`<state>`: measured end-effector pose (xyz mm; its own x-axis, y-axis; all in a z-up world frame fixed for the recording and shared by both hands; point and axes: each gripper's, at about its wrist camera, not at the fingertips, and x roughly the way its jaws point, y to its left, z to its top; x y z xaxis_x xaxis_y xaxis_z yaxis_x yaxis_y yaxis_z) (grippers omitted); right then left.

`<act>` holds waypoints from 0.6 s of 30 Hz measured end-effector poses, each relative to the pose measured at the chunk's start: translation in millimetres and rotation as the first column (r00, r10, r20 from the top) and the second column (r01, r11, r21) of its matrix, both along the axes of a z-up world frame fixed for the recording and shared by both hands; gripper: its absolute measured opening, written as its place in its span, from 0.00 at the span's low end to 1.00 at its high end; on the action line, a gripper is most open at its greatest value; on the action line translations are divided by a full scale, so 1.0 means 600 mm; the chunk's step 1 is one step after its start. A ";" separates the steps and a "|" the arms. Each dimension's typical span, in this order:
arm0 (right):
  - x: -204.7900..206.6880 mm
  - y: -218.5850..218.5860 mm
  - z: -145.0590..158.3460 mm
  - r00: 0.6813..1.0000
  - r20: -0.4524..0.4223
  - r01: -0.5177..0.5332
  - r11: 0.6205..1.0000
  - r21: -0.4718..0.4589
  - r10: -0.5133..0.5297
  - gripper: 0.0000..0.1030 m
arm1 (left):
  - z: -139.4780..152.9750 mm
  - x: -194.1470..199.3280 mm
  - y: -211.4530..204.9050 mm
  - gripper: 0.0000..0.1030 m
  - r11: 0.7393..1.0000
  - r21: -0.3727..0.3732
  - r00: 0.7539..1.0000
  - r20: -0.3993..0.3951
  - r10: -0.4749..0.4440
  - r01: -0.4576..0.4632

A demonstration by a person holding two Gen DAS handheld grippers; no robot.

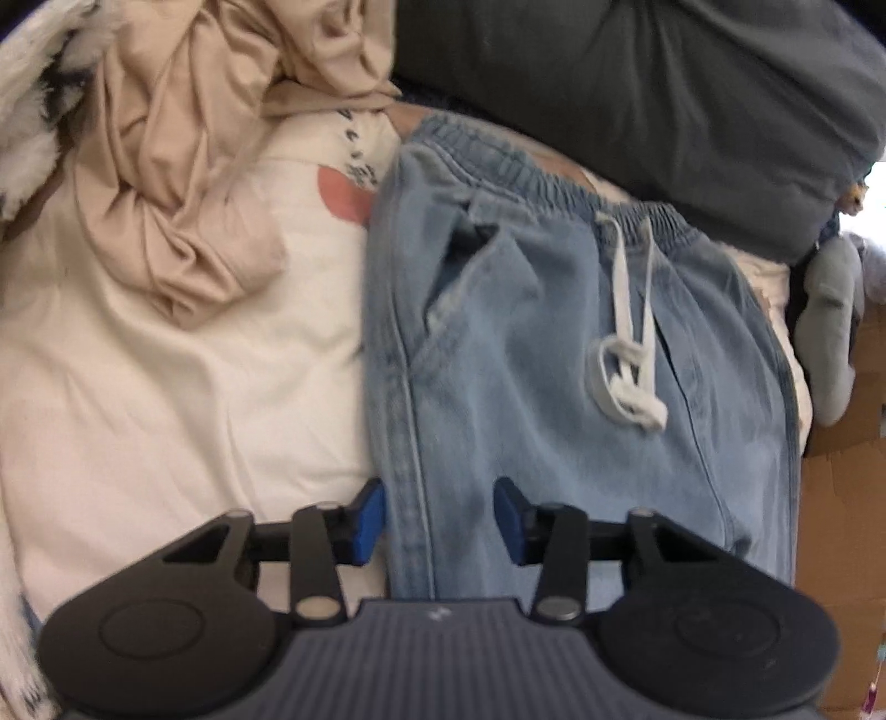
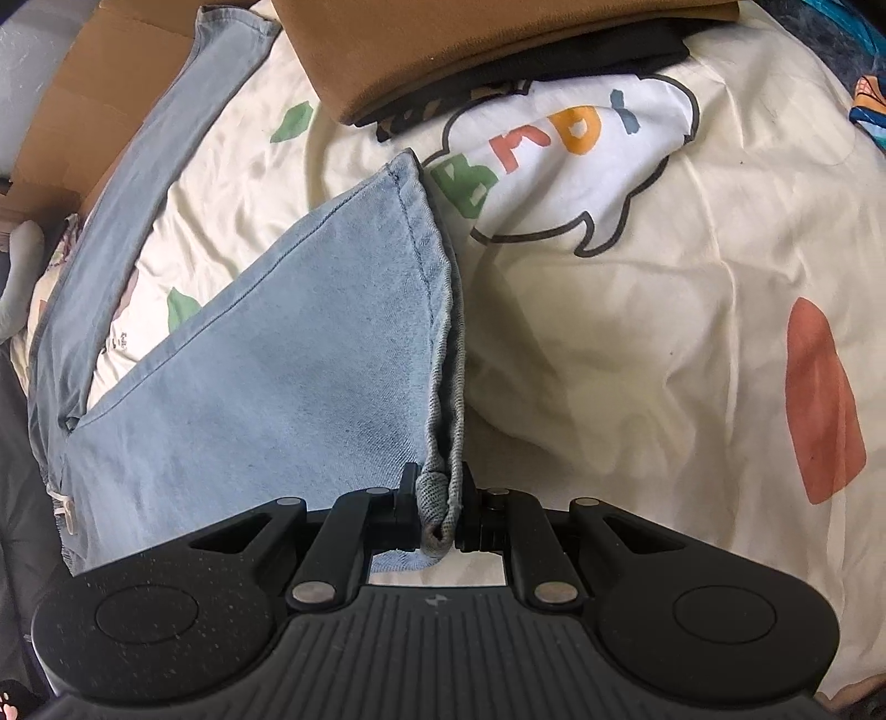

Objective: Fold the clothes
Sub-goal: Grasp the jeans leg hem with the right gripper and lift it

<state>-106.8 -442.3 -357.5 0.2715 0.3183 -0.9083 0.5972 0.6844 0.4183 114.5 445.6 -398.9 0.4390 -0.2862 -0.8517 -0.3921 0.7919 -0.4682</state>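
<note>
Jeans (image 1: 554,354) lie on a cream printed sheet (image 1: 166,387), waistband away from the left camera, white drawstring (image 1: 631,354) knotted on the front. Left gripper (image 1: 439,520) hovers over the jeans' left side seam, blue pads (image 1: 370,520) spread apart, nothing between them. The seam runs between the pads; contact with the cloth can't be told. A crumpled beige garment (image 1: 188,183) sits on the sheet left of the jeans, and a dark grey pillow (image 1: 664,99) lies beyond the waistband.

Right gripper (image 2: 439,512) is clamped on the hem corner of one jeans leg (image 2: 288,354), denim bunched between the black fingers. That leg lifts from the sheet (image 2: 637,360) towards the gripper. The other leg (image 2: 138,183) lies flat, well apart, running to the far left. A folded brown cloth (image 2: 443,50) on a black one sits beyond, with cardboard (image 2: 94,88) at left.
</note>
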 end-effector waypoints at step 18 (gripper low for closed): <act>0.002 0.002 0.009 0.999 -0.034 0.006 1.000 -0.026 -0.007 0.08 | 0.044 0.042 0.019 0.07 0.987 0.163 0.998 0.054 -0.020 0.011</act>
<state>-105.6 -441.1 -352.2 0.2427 0.2931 -0.9248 0.6152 0.6906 0.3803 139.4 456.7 -372.3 0.4829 -0.1534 -0.8621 -0.3564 0.8649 -0.3534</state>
